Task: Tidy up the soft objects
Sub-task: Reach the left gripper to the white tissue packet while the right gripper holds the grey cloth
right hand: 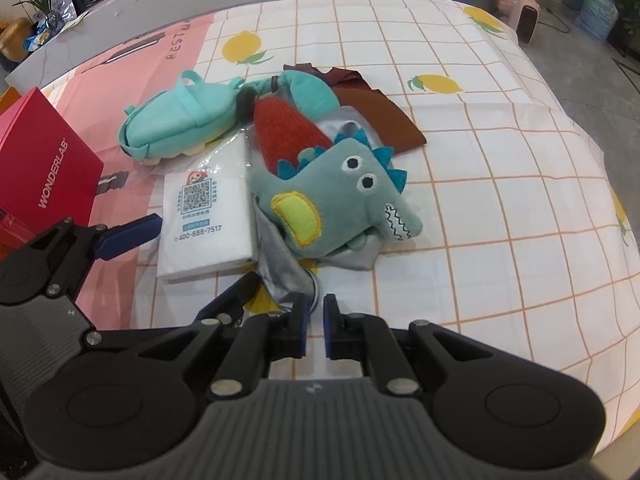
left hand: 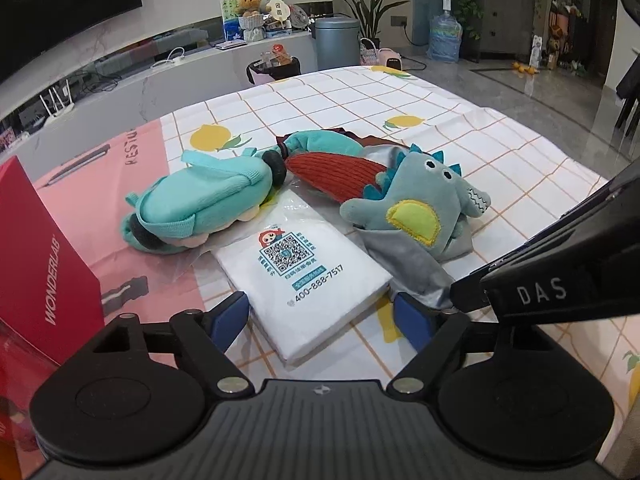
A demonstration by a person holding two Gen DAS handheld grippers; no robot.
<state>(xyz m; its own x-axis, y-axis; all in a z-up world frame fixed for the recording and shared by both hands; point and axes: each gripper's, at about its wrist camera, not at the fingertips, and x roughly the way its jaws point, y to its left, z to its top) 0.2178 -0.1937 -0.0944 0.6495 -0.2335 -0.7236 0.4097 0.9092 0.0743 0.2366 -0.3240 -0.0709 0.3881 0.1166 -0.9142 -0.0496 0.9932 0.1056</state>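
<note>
Looking down on a big table cloth point(right hand: 480, 200), white with orange squares and yellow lemons, pink on the left side. Standing on the pink part at the left edge, a red box point(right hand: 44, 160) with white letters. Lying in the middle of the cloth, all the soft things in one heap.

Resting at the back left of the heap, a blue-green plush bag point(right hand: 176, 120) with straps, tipped on its side. Sitting at the right front, a grey-green dinosaur toy point(right hand: 340, 196) with a yellow patch, blue spikes and a zigzag mouth, face up and snout to the right. Lying flat between bag and dinosaur, a white tissue pack point(right hand: 208, 216) with a square code and a phone number on top, touching both.

Spread under the dinosaur, a shiny silver cloth point(right hand: 284, 276), with one corner pulled out toward the front. Lying behind it, a brown cloth point(right hand: 384, 116), flat on the table. Poking out between bag and dinosaur, a red ribbed soft thing point(right hand: 288, 132), partly hidden by the dinosaur.

Reaching in low from the left, the left gripper point(right hand: 180, 266), spread wide, one blue pad on each side of the near end of the tissue pack, not squeezing it. Pointing steeply down at the front, the right gripper point(right hand: 316, 316), clenched almost flat, tips pinching the pulled-out corner of the silver cloth.
</note>
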